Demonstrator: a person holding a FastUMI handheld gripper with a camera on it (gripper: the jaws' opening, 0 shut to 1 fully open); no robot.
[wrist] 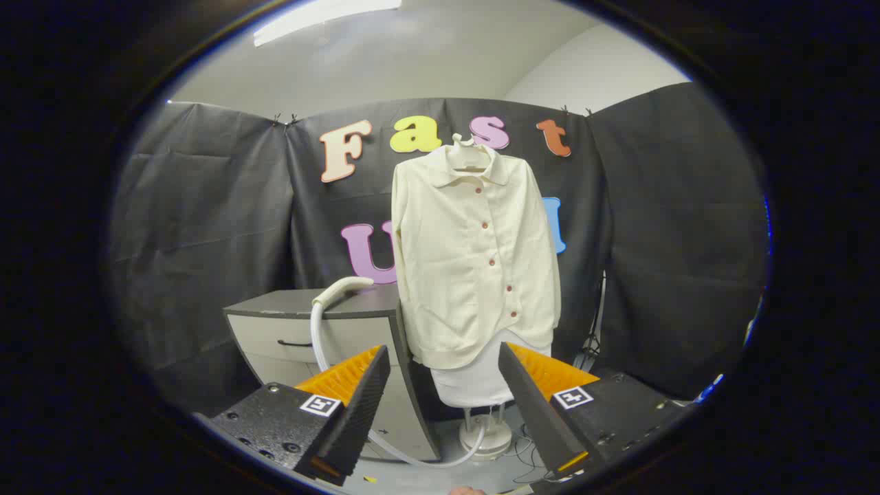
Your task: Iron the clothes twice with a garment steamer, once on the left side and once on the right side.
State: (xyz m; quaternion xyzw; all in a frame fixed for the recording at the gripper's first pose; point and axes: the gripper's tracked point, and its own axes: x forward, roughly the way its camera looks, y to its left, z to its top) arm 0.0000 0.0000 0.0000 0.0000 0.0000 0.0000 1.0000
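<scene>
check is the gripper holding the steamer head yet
No, the gripper is open and empty, while the steamer head lies on the cabinet beyond its fingers.

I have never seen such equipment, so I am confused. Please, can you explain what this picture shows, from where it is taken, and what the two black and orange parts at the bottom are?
The camera rides on a handheld gripper and looks forward along it. The two black and orange parts are its fingers, standing apart and holding nothing. Beyond them a cream shirt hangs on a hanger, buttoned, over a white stand base. Beside the shirt stands a grey cabinet; the steamer head rests on its top, and its white hose loops down to the floor toward that base. The black cloth behind is the booth wall.
</scene>
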